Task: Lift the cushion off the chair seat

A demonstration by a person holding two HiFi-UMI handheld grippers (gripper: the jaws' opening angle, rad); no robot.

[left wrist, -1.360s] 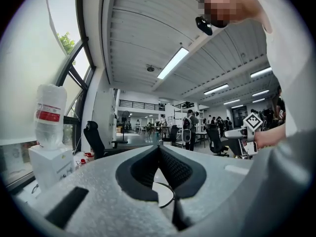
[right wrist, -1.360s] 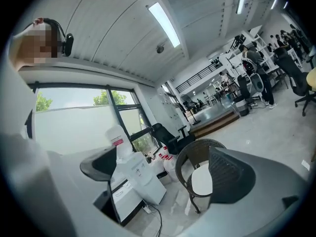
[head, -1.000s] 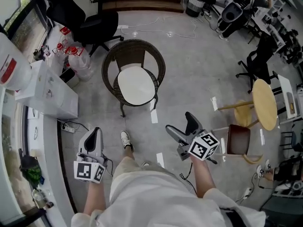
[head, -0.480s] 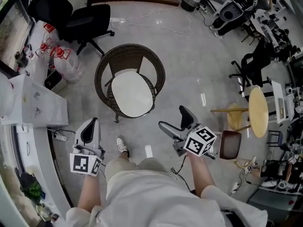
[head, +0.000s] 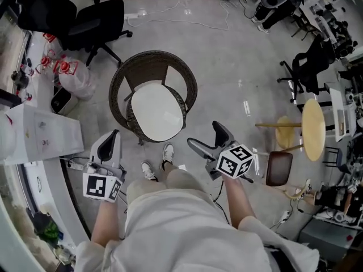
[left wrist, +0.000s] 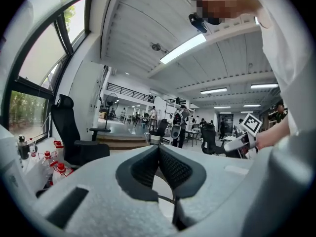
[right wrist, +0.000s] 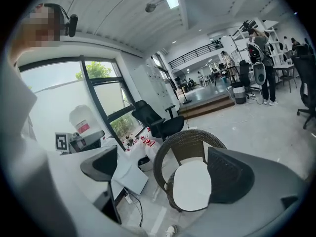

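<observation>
A white round cushion (head: pixel 156 111) lies on the seat of a dark wicker chair (head: pixel 120 78) on the grey floor. My left gripper (head: pixel 109 147) hangs shut and empty just left of the chair's front, short of the cushion. My right gripper (head: pixel 209 140) stands open and empty to the right of the chair's front. In the right gripper view the cushion (right wrist: pixel 190 184) and the chair (right wrist: pixel 185 139) show between the spread fingers of the gripper (right wrist: pixel 165 177), some way off. The left gripper view shows that gripper (left wrist: pixel 159 149) with its pads together, pointing out over the room.
A black office chair (head: pixel 93 21) and water jugs (head: pixel 65 72) stand behind and left of the wicker chair. A white counter (head: pixel 39 135) runs along the left. A round wooden table (head: pixel 313 126) and a brown stool (head: pixel 278 168) are at the right. The person's shoes (head: pixel 168 152) are near the chair's front.
The person has stepped toward the chair, which now lies nearer both grippers. Left stays shut, right stays open, and the cushion has not moved.
</observation>
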